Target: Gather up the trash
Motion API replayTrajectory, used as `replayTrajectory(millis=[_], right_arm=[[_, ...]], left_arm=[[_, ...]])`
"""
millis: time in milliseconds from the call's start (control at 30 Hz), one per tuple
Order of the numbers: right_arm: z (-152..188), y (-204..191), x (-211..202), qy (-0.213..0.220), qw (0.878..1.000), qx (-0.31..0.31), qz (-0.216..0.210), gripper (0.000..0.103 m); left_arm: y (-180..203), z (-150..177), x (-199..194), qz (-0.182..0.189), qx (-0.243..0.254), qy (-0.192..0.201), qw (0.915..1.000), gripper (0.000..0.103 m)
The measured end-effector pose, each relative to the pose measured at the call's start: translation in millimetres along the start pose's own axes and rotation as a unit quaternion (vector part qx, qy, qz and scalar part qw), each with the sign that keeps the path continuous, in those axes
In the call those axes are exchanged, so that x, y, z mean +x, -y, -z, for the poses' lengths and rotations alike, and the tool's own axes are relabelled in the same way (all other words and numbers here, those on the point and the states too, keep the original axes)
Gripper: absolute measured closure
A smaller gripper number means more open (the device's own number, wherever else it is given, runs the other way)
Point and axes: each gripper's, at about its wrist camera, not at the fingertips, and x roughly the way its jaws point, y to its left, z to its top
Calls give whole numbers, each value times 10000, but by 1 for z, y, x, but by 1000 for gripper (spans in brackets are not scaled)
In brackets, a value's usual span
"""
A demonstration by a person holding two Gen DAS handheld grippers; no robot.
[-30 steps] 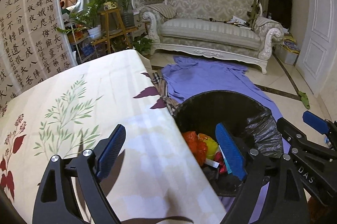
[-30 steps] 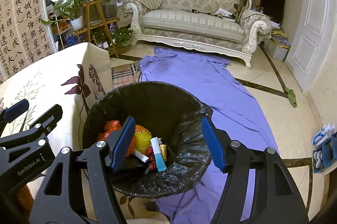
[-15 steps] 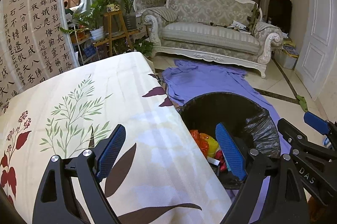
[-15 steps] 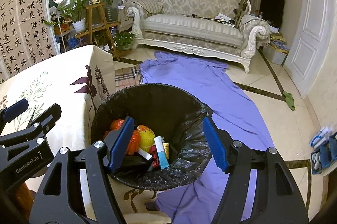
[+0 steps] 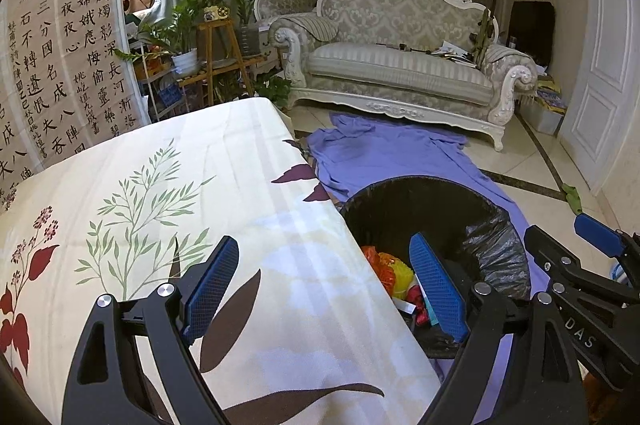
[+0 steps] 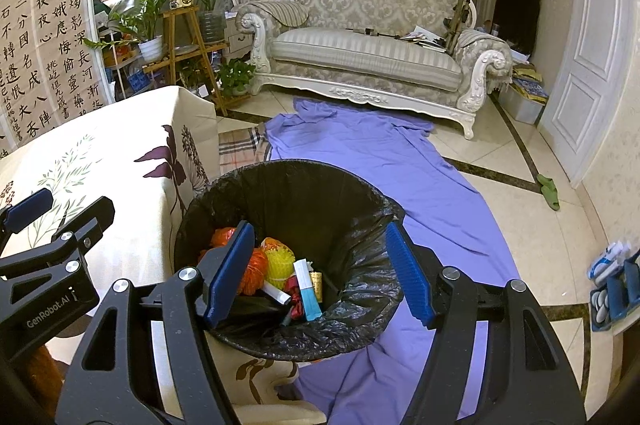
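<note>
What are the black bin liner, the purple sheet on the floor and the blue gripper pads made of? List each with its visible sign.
Black bin liner: thin plastic film, by its glossy crinkles over the rim.
Purple sheet on the floor: soft woven fabric, probably; matte, lying in loose folds.
Blue gripper pads: likely rubber or textured plastic; fine ribbing shows, but the exact material is unclear.
</note>
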Motion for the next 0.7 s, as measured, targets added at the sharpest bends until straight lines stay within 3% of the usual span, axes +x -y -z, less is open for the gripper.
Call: replayTrajectory(millis=[700], right_arm=[[-1,-2,-2,7,10000,-13,-4,36]], left_arm=[[-3,0,2,22,-56,-36,10000,18]])
